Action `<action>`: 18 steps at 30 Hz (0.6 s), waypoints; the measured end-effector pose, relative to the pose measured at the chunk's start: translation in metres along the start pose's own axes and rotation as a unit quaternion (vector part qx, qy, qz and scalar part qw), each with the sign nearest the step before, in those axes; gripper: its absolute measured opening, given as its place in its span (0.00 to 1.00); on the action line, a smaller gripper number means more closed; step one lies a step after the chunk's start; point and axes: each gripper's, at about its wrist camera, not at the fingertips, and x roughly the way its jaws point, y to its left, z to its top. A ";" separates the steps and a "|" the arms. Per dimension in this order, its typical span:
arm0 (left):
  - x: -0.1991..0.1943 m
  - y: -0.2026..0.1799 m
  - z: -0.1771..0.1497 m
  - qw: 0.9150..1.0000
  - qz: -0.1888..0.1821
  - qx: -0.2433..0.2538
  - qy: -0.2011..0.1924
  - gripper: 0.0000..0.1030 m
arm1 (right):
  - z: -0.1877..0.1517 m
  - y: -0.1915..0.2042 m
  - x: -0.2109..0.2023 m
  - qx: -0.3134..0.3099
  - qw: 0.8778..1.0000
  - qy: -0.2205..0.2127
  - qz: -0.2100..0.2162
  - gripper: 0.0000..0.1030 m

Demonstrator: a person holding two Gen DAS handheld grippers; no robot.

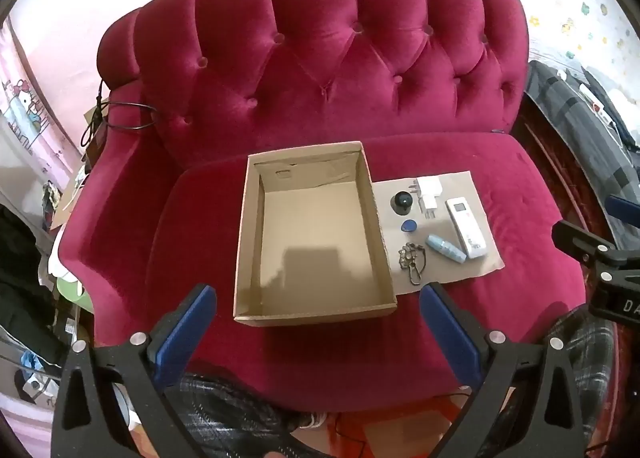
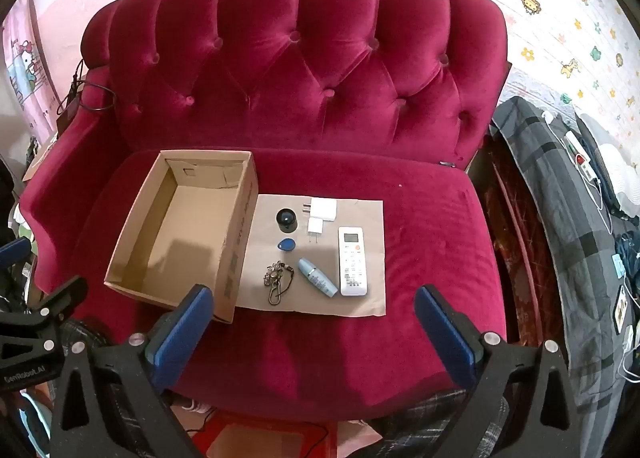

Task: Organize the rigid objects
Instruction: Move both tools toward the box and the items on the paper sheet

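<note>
An empty cardboard box sits on the red sofa seat. Beside it, to the right, a flat cardboard sheet carries a white remote, a light blue tube, a keychain, a blue fob, a black round device and two white chargers. My left gripper hangs open in front of the box. My right gripper hangs open in front of the sheet. Both hold nothing.
The tufted red sofa back rises behind the seat. A black cable lies on the left armrest. A grey checked blanket with cables covers a bed to the right. A person's plaid trousers show below.
</note>
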 end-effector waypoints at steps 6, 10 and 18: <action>-0.002 -0.014 0.002 1.000 0.006 -0.001 0.004 1.00 | 0.000 0.001 0.002 -0.001 1.000 0.003 -0.002 0.99; -0.001 -0.001 0.002 1.000 -0.004 0.003 0.000 1.00 | 0.001 0.001 0.001 -0.002 1.000 0.002 -0.003 0.99; -0.001 0.002 0.008 1.000 -0.003 0.004 -0.001 1.00 | 0.002 0.002 0.003 -0.003 1.000 0.002 -0.003 0.99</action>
